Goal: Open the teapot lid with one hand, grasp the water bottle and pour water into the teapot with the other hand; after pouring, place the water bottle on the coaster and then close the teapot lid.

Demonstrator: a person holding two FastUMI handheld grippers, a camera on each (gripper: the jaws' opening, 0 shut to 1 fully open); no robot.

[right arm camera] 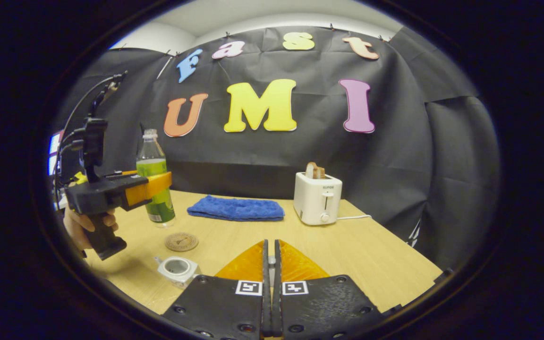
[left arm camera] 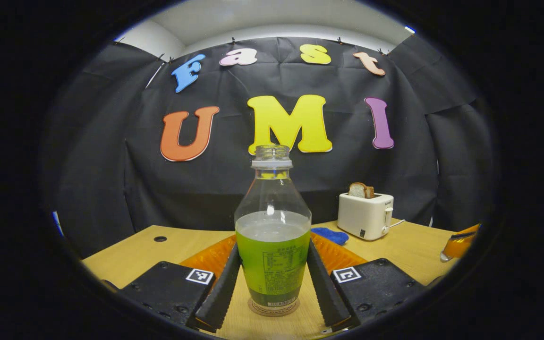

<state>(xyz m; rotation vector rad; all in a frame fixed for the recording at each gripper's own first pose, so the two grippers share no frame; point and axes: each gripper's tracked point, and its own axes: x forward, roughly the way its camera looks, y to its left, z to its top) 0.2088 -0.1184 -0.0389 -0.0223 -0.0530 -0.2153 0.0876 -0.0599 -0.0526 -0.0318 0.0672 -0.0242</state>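
An uncapped water bottle [left arm camera: 272, 222] with a green label, partly full, stands upright between my left gripper's [left arm camera: 273, 250] fingers, which press on its sides. A round brown coaster [left arm camera: 256, 309] shows just under its foot; I cannot tell whether they touch. In the right gripper view the bottle [right arm camera: 155, 165] and left gripper [right arm camera: 156, 185] are at the far left, with the coaster [right arm camera: 181, 241] on the table beside them. The small white teapot [right arm camera: 176, 267] sits open-topped near the front. My right gripper [right arm camera: 270, 244] is shut on a small pale piece, the teapot lid [left arm camera: 445, 256].
A white toaster [right arm camera: 318, 200] holding bread stands at the back right of the wooden table [right arm camera: 376, 255]. A folded blue cloth [right arm camera: 236, 208] lies at the back middle. A hand [right arm camera: 79, 226] holds the left gripper's grip at the table's left edge.
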